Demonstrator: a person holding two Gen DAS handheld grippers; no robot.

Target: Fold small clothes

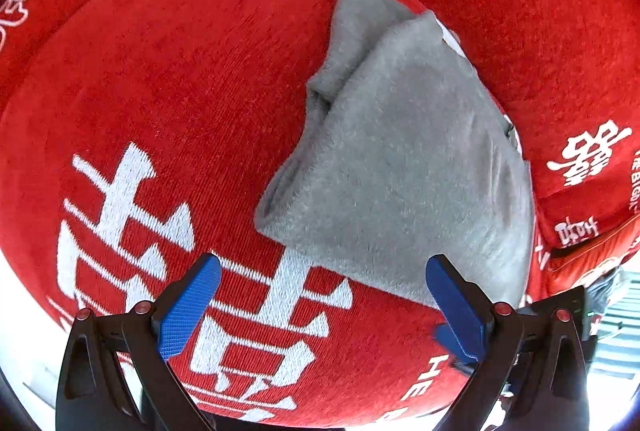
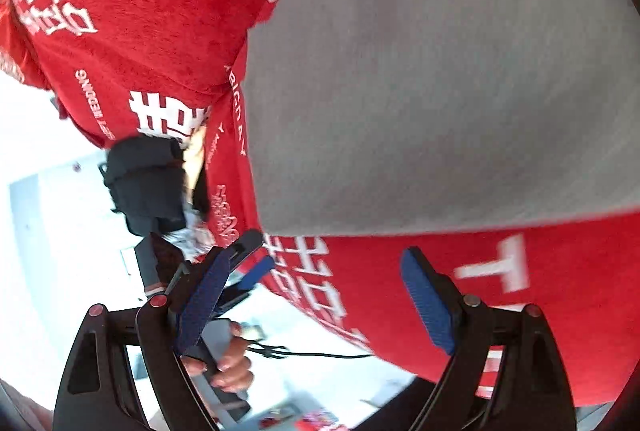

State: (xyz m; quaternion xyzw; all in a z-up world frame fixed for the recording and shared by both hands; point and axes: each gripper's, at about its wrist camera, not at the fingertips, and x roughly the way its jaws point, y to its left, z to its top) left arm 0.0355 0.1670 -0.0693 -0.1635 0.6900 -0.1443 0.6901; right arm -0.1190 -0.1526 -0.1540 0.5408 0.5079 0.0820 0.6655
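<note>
A grey fleecy garment (image 1: pixel 400 159) lies folded over on a red cushion (image 1: pixel 168 103) with white lettering. Its folded layers open toward the left edge. My left gripper (image 1: pixel 324 295) is open and empty, just short of the garment's near edge, its blue pads (image 1: pixel 188 307) wide apart. In the right wrist view the same grey garment (image 2: pixel 440 79) fills the upper right, blurred. My right gripper (image 2: pixel 316 295) is open and empty, hovering just off the garment's near edge above the red cushion (image 2: pixel 520 311).
A second red cushion (image 1: pixel 540 31) rises behind the garment at the right. In the right wrist view the person's other hand (image 2: pixel 232 363) holds the left gripper at lower left, past the cushion's edge. A black cable (image 2: pixel 320 353) lies on the white floor below.
</note>
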